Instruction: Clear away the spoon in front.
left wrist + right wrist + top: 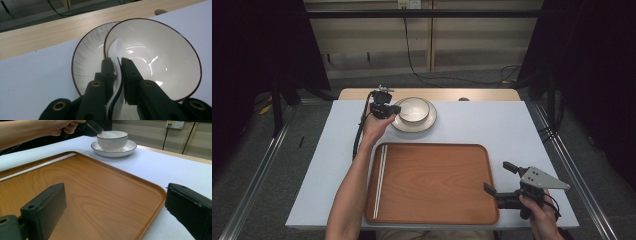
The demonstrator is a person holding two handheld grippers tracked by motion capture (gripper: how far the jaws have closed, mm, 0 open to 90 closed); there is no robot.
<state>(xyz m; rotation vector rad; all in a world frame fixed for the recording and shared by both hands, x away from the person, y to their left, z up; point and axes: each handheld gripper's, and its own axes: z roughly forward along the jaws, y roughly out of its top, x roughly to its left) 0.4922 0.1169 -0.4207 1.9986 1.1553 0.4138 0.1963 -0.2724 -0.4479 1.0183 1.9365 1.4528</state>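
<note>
**Here, a spoon is being held in a bowl**

One wooden tray is lying near the person, with two white chopsticks on it. Behind it, one bowl is sitting on one plate. The left gripper is squeezing one white spoon inside the bowl. The right gripper is waiting wide apart beside the tray.

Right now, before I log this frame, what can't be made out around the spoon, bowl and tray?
- Spoon handle: left gripper view, hidden between the left tool jaws; its end is cut off by the bottom edge.
- Bowl contents: high view, too small to judge.
- Chopsticks near end: right gripper view, cut off by the left edge.
- Tray near corner: behind the right tool.
</note>
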